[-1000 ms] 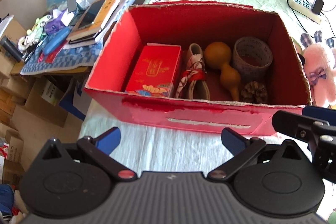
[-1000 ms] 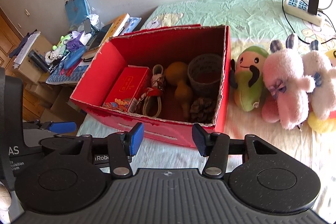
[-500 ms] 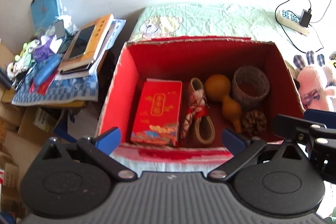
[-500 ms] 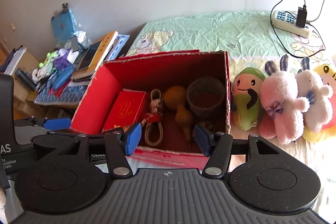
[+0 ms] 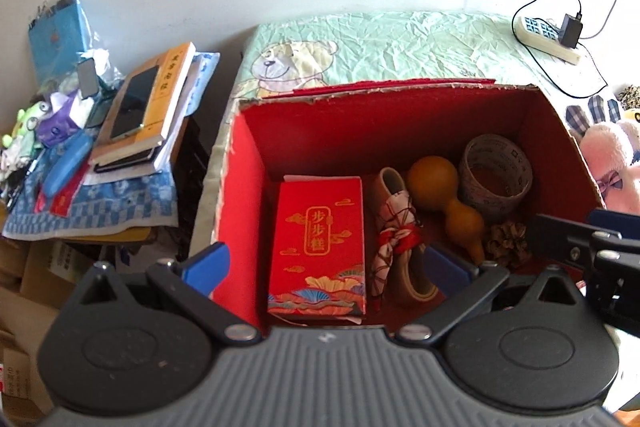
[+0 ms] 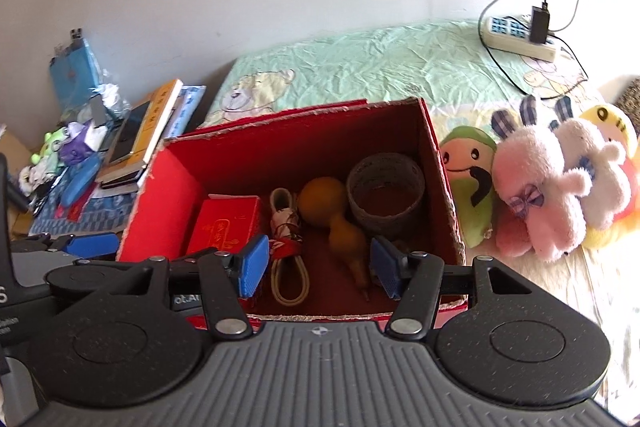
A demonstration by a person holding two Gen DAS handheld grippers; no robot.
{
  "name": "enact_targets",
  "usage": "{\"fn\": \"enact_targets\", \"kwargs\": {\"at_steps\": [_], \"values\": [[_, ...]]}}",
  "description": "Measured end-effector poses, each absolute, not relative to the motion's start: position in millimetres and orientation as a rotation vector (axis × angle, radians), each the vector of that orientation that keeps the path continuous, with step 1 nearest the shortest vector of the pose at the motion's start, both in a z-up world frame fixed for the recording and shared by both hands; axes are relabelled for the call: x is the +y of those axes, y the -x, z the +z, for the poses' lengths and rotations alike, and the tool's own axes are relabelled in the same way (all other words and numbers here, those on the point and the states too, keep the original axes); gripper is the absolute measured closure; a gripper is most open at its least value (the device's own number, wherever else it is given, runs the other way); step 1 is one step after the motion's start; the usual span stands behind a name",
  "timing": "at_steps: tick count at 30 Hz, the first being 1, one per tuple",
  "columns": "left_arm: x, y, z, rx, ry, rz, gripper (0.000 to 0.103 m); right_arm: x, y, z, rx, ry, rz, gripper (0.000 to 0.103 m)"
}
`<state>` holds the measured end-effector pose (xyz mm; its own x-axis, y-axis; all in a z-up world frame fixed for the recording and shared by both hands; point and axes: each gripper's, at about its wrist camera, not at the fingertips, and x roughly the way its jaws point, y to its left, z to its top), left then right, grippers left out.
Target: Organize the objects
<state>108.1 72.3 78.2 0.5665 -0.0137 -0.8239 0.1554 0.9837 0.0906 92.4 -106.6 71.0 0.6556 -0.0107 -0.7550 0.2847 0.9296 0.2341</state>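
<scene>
An open red cardboard box (image 5: 384,115) (image 6: 164,203) stands on the bed. Inside lie a red gift packet (image 5: 320,247) (image 6: 224,227), a looped cord with red-white cloth (image 5: 394,231) (image 6: 286,247), a brown gourd (image 5: 444,195) (image 6: 332,215), a roll of tape (image 5: 494,171) (image 6: 386,193) and a pine cone (image 5: 506,243). My left gripper (image 5: 326,265) is open and empty above the box's near edge. My right gripper (image 6: 318,269) is open and empty, over the gourd and cord.
Plush toys (image 6: 536,187) lie right of the box on the bed. A power strip (image 6: 520,35) with a charger lies at the far right. A cluttered side table with books and a phone (image 5: 140,107) stands to the left, cardboard boxes below it.
Both grippers have risen and moved forward over the box, now looking down into it. Both stay open and empty. The box's contents have not moved.
</scene>
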Motion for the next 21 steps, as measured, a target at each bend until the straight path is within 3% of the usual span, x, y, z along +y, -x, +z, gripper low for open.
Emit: {"fn": "enact_targets", "kwargs": {"at_steps": [21], "values": [[75, -128, 59, 0.974, -0.187, -0.086, 0.001, -112, -119, 59, 0.850, -0.356, -0.221, 0.043]]}}
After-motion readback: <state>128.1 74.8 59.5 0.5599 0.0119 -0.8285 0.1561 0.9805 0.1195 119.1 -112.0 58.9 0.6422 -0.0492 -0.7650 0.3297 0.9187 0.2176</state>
